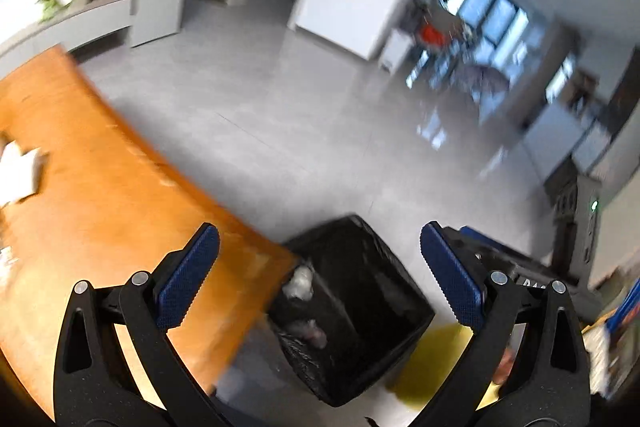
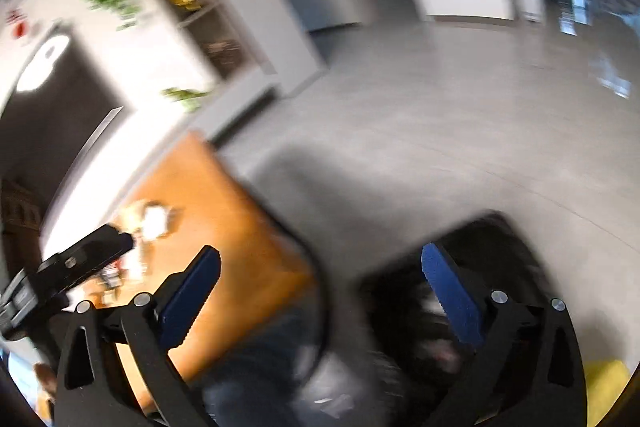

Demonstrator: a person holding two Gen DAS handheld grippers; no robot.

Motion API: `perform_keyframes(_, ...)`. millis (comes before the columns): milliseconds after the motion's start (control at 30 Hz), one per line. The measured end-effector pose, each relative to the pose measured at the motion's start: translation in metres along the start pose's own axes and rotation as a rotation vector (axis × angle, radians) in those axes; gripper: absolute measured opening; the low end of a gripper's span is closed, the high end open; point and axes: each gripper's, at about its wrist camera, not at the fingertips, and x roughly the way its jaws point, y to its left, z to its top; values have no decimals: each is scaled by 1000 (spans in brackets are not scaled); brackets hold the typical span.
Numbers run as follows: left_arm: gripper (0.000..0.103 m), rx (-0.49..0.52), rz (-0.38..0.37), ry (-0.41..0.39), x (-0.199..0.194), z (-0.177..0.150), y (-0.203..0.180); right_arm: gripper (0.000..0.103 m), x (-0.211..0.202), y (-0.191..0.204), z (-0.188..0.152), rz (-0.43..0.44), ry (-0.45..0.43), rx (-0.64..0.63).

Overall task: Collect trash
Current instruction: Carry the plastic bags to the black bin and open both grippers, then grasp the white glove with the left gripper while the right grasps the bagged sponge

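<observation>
Beside the corner of the orange worktop [image 1: 120, 195], on the grey floor, stands a bin lined with a black bag [image 1: 360, 307], and a few pale crumpled scraps [image 1: 299, 282] already lie inside it against the near wall. Both grippers hang over that bin. The left gripper [image 1: 320, 271] has its blue-padded fingers [image 1: 188, 279] spread wide with nothing between them; only the open mouth of the bin shows through the gap. The right gripper [image 2: 320, 291] is just as wide, and it too carries nothing, with the bin's dark mouth [image 2: 408, 307] showing blurred beyond its right-hand finger.

To my eye a drop into the bin is over and the hands are between pieces, free to fetch more. Trash remains to be collected: a white crumpled sheet of paper [image 1: 20, 173] lies on the worktop well away from the bin, toward its far-left side in the left view, and the right view shows a pale, smeared clutter [image 2: 154, 221] further along the same surface, too blurred to name.

Next, one gripper needs to swing back over the worktop, come down on the white paper with fingers open on either side of it, and pinch low enough to catch the flat, light sheet without skating over it. Both views are smeared, so finer detail is beyond telling.
</observation>
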Motion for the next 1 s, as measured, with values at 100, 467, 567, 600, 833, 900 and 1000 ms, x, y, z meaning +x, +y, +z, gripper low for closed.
perform_keyframes(100,97,-114,72,-124,-61,-1,59,100,27,74,2,86,23,-168)
perform_keyframes(467,97,-380,615,-278,-232,-52,232,100,157,322,-38,262,313,-595)
perform_keyframes(567,97,-401,719,-212,-256,-50,284,100,183,357,-46,251,337,-638)
perform_keyframes(600,97,-406,736,-180,-257,-49,299,100,186,364,-47,244,349,-647)
perform_keyframes(833,97,-467,751,-50,-245,-49,391,100,241,396,-50,238,466,-650)
perform_keyframes(900,97,-485,763,-40,-246,-49,410,100,254,400,-52,217,490,-657)
perform_keyframes(1000,97,-500,781,-1,-245,-47,431,100,270,403,-54,204,516,-666)
